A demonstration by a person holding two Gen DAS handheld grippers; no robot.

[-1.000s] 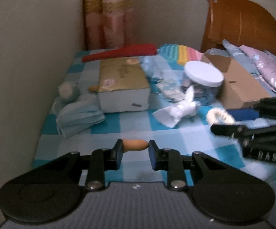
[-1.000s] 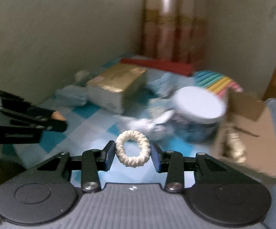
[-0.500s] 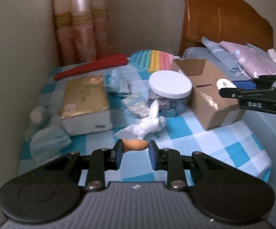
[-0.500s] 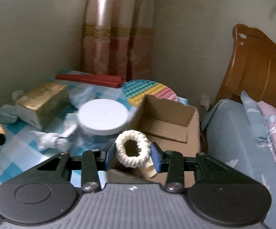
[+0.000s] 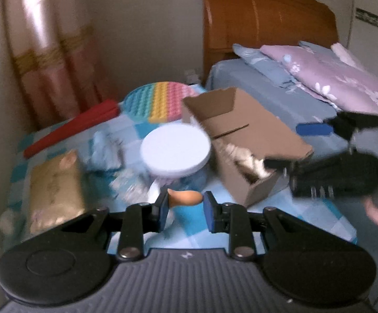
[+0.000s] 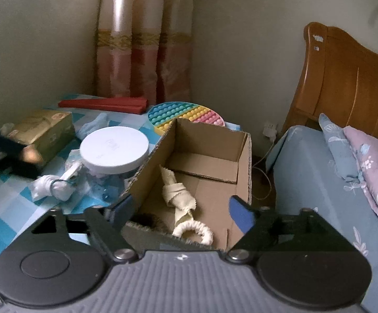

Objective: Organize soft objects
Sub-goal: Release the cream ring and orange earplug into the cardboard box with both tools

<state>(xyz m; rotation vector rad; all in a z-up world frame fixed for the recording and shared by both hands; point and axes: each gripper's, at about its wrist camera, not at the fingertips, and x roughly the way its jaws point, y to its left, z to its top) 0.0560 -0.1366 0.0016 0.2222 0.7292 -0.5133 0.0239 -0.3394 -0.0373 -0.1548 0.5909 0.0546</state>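
Note:
My left gripper [image 5: 185, 210] is shut on a small orange-brown soft object [image 5: 186, 197] and hangs above the checked blue cloth near the jar. It shows blurred at the left edge of the right wrist view [image 6: 19, 156]. My right gripper [image 6: 181, 208] hovers over the open cardboard box [image 6: 215, 140], and its jaws are opening wide with nothing pressed between them. A white scrunchie [image 6: 200, 230] lies on the box floor beside a knotted cream cloth [image 6: 176, 193]. In the left wrist view the box [image 5: 254, 130] stands right of centre, with the right gripper's blue pad [image 5: 314, 130] above its near end.
A white-lidded clear jar [image 6: 113, 147] stands left of the box, with a white cloth bundle [image 6: 50, 186] in front of it. Behind are a gold box [image 6: 45, 127], a red flat case [image 6: 105, 103] and a rainbow bubble mat [image 6: 186, 114]. A bed with pillows [image 6: 371, 161] lies to the right.
The right gripper swung from the table to over the box and let go of the scrunchie, which dropped inside. The left gripper moved toward the box, still holding the orange object.

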